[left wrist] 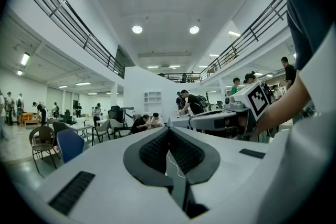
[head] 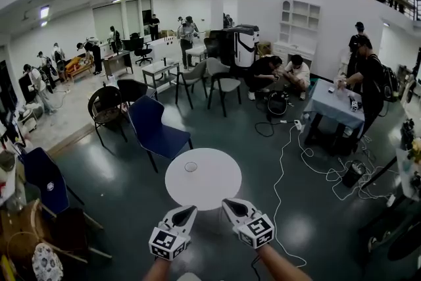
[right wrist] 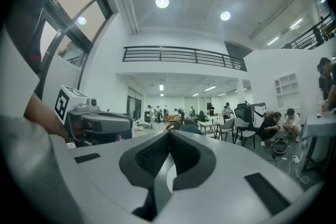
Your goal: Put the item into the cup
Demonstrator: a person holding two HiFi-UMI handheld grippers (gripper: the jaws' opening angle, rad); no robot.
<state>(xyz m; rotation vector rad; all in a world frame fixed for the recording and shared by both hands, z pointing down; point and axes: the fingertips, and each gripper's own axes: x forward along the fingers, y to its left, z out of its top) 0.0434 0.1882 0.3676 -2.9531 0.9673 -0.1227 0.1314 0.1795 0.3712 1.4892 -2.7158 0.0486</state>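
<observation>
Cup: in the head view it is only a small pale ring seen from above. It stands on the round white table, left of centre and toward the far side. It is too small for me to tell its material or whether anything is in it. I can't pick out the item in any view.

Left gripper: jaws pressed together, nothing between them. Right gripper: the same, jaws together and empty. Both sit side by side at the table's near edge, tips toward the cup and well apart from it. Each gripper view looks out level across the hall, not at the table.

Around the table: a blue chair just beyond its far-left edge and a white cable trailing over the dark floor to the right. Grey chairs and people stand further back
</observation>
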